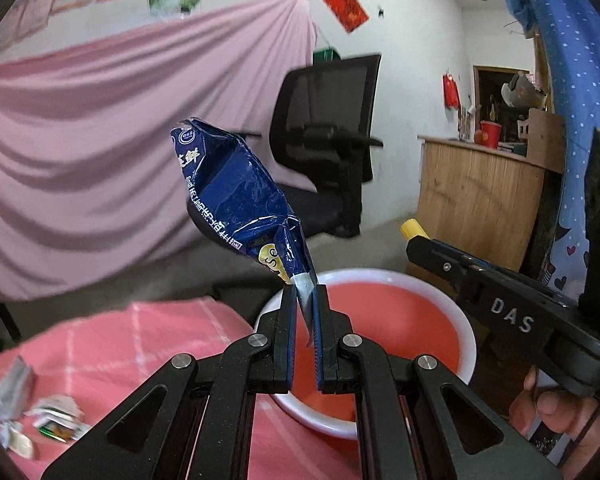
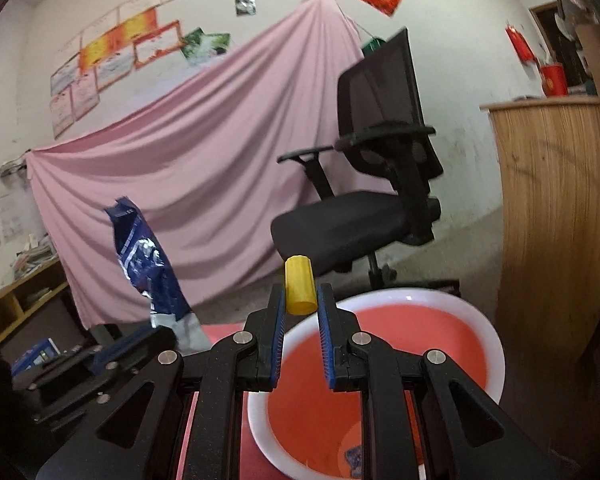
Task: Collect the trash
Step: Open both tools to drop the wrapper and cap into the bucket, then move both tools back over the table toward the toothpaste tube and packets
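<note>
Left gripper (image 1: pixel 305 294), jaws clamped on the silver sealed end of a crumpled blue snack wrapper (image 1: pixel 236 196). The wrapper is held in the air above the near rim of the red basin (image 1: pixel 466 322), its long axis rising from the pinch up and to the left, torn mouth uppermost. Right gripper (image 2: pixel 300 300), jaws closed on a short yellow cylinder (image 2: pixel 299 290), possibly a cap or stub, which stands nearly upright between the pads, its free end pointing up and away from the camera; it likewise hangs over the white-rimmed basin.

Progress: two pieces are lifted and carried to the basin but not yet released. One small blue scrap (image 2: pixel 354 458) seems to lie already on the basin floor. Still to collect: several crumpled paper and foil scraps (image 1: pixel 58 420) on the pink checked cloth (image 1: pixel 140 344) at the left. Judged stage: mid-task, at the drop-off, with further trips needed.
</note>
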A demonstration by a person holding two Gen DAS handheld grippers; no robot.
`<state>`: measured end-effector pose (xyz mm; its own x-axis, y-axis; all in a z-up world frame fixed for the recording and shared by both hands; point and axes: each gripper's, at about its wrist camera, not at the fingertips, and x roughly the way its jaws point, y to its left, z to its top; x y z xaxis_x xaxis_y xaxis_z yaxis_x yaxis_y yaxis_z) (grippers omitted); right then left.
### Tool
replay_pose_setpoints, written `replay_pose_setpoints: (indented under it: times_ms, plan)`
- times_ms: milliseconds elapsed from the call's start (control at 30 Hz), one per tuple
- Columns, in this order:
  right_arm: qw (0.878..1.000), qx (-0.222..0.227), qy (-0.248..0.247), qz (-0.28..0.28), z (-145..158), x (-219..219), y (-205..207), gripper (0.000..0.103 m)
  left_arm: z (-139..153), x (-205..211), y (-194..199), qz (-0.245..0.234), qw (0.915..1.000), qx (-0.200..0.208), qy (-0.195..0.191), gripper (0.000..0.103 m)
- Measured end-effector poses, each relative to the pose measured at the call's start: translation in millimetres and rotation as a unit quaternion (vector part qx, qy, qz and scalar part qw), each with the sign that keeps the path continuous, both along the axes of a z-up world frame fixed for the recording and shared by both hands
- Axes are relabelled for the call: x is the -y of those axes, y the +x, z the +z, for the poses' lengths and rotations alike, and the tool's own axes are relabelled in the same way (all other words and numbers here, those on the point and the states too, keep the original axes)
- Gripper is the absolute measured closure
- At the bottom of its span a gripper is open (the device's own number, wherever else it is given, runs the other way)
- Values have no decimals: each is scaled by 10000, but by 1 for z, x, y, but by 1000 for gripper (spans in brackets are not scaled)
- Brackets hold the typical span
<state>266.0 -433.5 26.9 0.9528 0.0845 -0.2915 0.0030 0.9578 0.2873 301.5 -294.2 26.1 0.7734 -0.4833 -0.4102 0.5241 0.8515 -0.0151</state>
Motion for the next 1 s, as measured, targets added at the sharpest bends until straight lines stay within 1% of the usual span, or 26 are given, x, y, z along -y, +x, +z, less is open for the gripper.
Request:
replay_pose_setpoints:
  times_ms: [100, 267, 567, 700, 733, 767, 833, 1000]
  plan:
    - [9998, -164, 129, 3, -5, 5, 3, 89, -3, 4, 11, -47, 9994, -327, -60, 98]
    - [9993, -326, 203, -26, -9, 8, 7, 88, -8, 8, 21, -91, 9979, -634, -84, 98]
    - [9980, -584, 232, -72, -14, 10, 13, 88, -15, -3, 21, -89, 9953, -958, -130, 96]
    - [9978, -618, 232, -112, -15, 12, 14, 87, -15, -5, 22, -64, 9947, -1013, -168, 96]
    - [9978, -616, 235, -119, -14, 12, 14, 85, -15, -6, 23, -52, 9947, -1015, -170, 96]
    - [9978, -608, 240, -132, -14, 12, 14, 80, -14, -7, 23, -46, 9947, -1016, -174, 96]
    - [9979, -587, 252, -139, -14, 12, 14, 76, -15, -9, 23, -25, 9947, -1013, -184, 96]
    - [9980, -583, 178, -153, -13, 11, 14, 76, -15, -20, 23, 107, 9945, -998, -299, 95]
